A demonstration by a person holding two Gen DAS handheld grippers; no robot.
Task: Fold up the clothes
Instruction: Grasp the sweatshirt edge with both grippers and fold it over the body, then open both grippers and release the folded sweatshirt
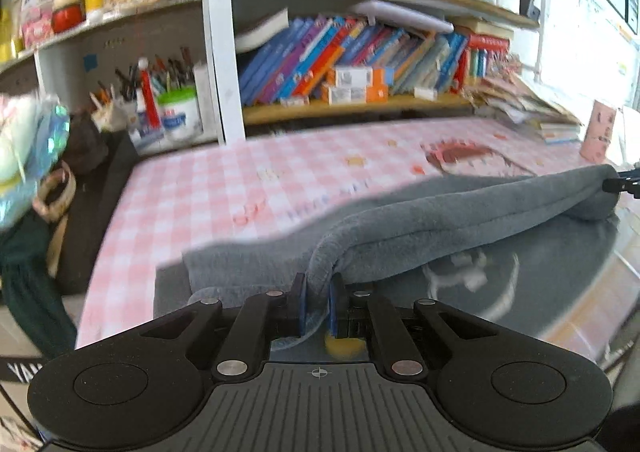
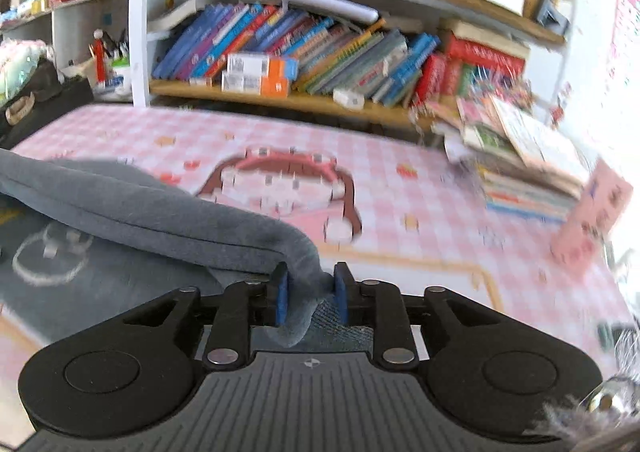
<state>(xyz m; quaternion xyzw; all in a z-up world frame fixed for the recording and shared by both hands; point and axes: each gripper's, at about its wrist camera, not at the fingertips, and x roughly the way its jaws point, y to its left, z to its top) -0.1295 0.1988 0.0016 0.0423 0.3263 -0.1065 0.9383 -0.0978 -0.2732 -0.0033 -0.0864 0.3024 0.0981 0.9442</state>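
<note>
A grey fleece garment with a white print lies on the pink checked table. Its edge is lifted into a thick fold that runs between both grippers. My left gripper is shut on the left end of that fold. My right gripper is shut on the right end of the same garment. The tip of the right gripper shows at the right edge of the left wrist view, at the far end of the fold. The white print lies on the flat layer under the fold.
The pink checked tablecloth covers the table. A bookshelf full of books stands behind it. A stack of books and a pink card sit at the table's right end. A cup of pens and bags stand at the left.
</note>
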